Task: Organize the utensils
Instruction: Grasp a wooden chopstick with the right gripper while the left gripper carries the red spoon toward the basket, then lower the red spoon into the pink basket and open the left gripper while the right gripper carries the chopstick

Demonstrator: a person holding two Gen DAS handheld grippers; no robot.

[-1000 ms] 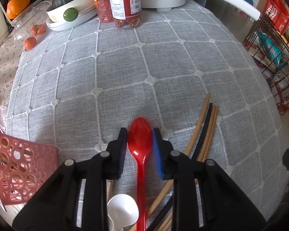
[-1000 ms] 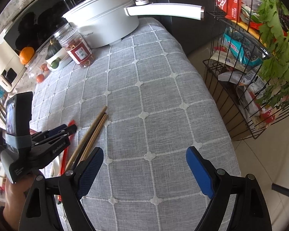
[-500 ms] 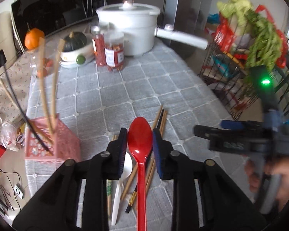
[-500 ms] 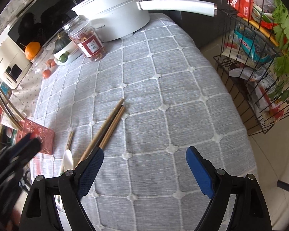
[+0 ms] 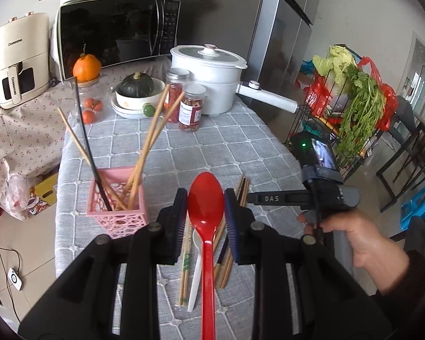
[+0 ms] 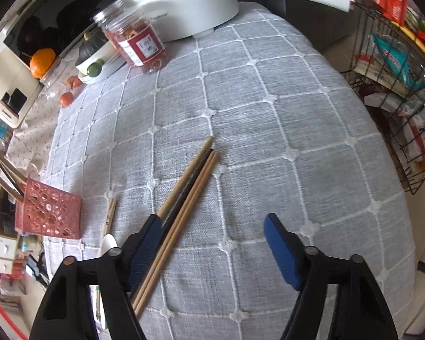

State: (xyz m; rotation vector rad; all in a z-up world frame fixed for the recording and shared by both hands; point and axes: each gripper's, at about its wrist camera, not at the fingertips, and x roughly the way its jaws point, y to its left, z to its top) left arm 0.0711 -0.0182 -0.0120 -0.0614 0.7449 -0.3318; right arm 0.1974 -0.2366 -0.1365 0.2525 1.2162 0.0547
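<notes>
My left gripper (image 5: 206, 198) is shut on a red spoon (image 5: 206, 206), held above the grey tablecloth with its bowl pointing forward. Below it lie a white spoon (image 5: 195, 277) and loose chopsticks (image 5: 184, 266). A pink perforated basket (image 5: 119, 201) at the left holds several chopsticks standing up. My right gripper (image 6: 212, 240), seen from the side as (image 5: 252, 197) in the left wrist view, hovers low over a bundle of wooden and black chopsticks (image 6: 188, 181). Its jaws are closing. The bundle runs beside the left pad; the pads do not press on it.
A white pot (image 5: 209, 76) with a long handle, two red-filled jars (image 5: 192, 107) and a bowl with a green squash (image 5: 137, 90) stand at the far end. A wire rack (image 6: 396, 85) of groceries stands off the table's right edge. A microwave (image 5: 116, 31) sits behind.
The left gripper rose and tilted up with the red spoon, bringing the basket and room into view. The right gripper moved toward the chopstick bundle and its jaws narrowed.
</notes>
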